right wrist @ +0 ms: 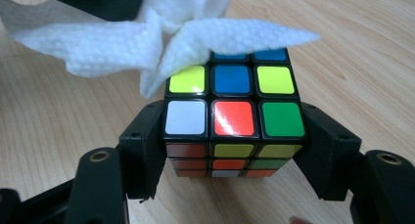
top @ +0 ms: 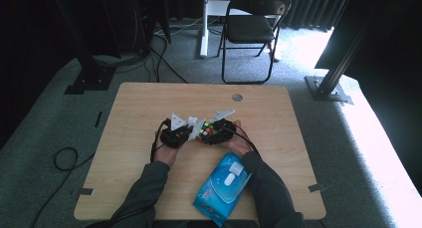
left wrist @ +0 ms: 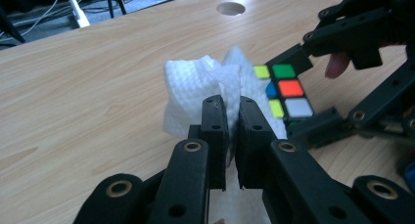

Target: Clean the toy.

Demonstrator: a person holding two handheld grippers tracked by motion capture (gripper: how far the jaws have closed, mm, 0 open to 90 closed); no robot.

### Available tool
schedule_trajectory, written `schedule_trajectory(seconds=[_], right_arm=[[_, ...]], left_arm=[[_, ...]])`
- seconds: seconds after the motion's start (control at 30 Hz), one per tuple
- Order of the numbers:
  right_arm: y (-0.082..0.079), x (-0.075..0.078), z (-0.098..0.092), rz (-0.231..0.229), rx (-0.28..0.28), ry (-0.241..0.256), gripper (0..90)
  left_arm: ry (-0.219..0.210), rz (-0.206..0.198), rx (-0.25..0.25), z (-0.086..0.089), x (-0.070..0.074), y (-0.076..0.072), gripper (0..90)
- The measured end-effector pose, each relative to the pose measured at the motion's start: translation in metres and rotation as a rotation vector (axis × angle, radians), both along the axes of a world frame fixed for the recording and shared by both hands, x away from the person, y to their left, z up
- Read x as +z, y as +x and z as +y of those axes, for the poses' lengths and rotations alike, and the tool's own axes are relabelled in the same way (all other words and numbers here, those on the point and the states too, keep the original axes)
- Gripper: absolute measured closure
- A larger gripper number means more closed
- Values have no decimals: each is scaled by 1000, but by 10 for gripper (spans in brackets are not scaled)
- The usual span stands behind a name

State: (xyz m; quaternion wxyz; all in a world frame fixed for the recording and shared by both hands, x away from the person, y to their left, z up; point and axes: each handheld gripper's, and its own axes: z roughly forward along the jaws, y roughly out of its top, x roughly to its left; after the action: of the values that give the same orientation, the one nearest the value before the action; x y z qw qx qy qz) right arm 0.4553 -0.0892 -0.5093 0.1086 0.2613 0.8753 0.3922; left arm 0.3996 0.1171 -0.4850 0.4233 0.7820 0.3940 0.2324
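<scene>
I'm clamping the scrambled cube (right wrist: 234, 117) — glossy, mixed colours — in my right gripper (right wrist: 234, 150), while my left gripper (left wrist: 234, 136) is pinching a crumpled white wipe (left wrist: 195, 94) over its top.

Scrambled cube (right wrist: 233, 119) w/ white wipe (right wrist: 147, 35) atop

Count of things at the table

One puzzle cube (right wrist: 234, 117), one white wipe (left wrist: 195, 94), one blue wipes pack (top: 222, 188), two grippers, left (top: 190, 132) and right (top: 213, 131); behind, seemingly one folding chair (top: 253, 29).
</scene>
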Motion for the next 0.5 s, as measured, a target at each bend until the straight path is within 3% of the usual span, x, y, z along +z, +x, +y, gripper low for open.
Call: schedule_trajectory(seconds=[0.5], right_arm=[[-6,0,7,1,37,2,343]], left_arm=[[14,21,-13,-10,-2,9,841]])
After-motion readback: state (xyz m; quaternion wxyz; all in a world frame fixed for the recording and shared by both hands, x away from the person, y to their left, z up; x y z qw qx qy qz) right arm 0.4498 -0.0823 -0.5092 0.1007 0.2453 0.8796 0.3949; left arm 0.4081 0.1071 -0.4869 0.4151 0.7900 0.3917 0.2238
